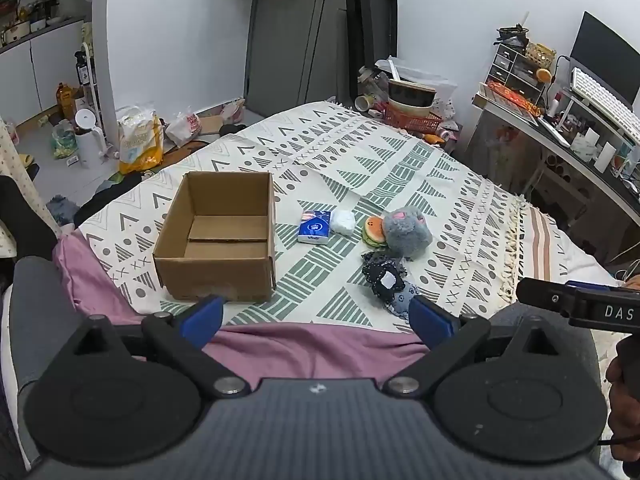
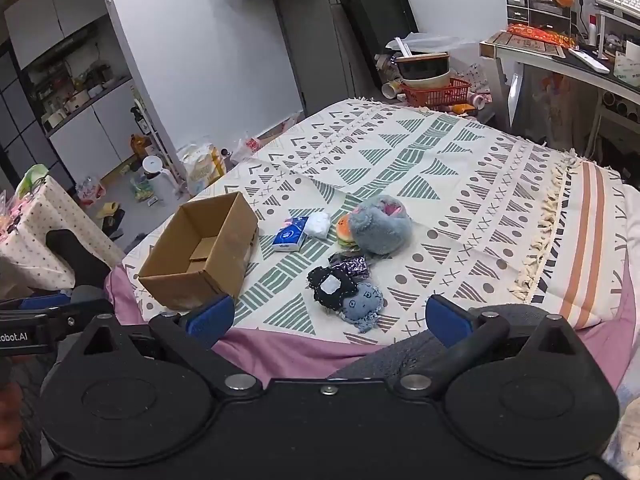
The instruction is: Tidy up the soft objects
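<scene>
A bed covered with a cream blanket (image 1: 360, 168) printed in green and grey triangles, over a mauve sheet (image 1: 312, 344), carries everything here. On the left part of the blanket stands an open brown cardboard box (image 1: 218, 240), upright and holding nothing that can be seen. Just right of it lies a small blue and white tissue packet (image 1: 315, 227), and touching that packet's right side is a white crumpled soft wad (image 1: 344, 222). Further right sits a round plush burger toy (image 1: 374, 231) in orange and green, pressed against a grey fluffy plush ball (image 1: 408, 232) with a pink patch on top. Nearer than these, close to the blanket's near edge, lies a dark navy patterned fabric piece (image 1: 382, 276) with a white square patch, overlapping a pale blue fabric doll face (image 2: 362, 304).

The left gripper (image 1: 318, 316) hangs above the near edge of the bed, its blue-padded fingers (image 1: 204, 314) spread wide with nothing between them. The right gripper (image 2: 328, 318) hangs likewise near the near edge, its jaws wide apart and bare, the fabric pieces lying just beyond its fingers. In the left wrist view part of the right gripper's black body shows at the right edge.

Beyond the bed's far end are a red plastic basket (image 2: 438, 94) with bowls, and to the right a cluttered worktop (image 1: 560, 128) with a white keyboard.
</scene>
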A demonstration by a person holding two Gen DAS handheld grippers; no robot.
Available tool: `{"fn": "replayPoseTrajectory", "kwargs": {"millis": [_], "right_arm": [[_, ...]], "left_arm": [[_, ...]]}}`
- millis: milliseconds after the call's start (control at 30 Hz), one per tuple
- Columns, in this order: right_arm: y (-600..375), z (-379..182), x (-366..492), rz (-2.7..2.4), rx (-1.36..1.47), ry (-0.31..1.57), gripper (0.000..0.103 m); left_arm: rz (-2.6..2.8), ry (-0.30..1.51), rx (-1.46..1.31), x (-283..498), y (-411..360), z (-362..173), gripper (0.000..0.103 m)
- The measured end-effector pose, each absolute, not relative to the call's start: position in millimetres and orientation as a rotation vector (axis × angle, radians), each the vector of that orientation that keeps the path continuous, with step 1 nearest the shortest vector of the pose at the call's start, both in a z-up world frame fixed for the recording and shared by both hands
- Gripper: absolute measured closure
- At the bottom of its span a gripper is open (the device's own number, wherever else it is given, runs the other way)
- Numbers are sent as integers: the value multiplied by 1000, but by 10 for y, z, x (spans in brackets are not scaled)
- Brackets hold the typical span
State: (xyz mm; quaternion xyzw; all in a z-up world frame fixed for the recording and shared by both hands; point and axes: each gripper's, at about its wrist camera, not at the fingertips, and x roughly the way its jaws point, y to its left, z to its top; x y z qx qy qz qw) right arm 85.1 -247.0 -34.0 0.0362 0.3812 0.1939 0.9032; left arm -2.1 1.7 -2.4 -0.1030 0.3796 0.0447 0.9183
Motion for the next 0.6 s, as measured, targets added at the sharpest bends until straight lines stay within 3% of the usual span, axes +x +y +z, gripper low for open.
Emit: {"fn": "replayPoseTrajectory", "kwargs": {"millis": [600], "right_arm": [[-2477,-277,844,402,66,780,0]], "left_arm": [[91,783,-196,-14,-35,7,4]]}}
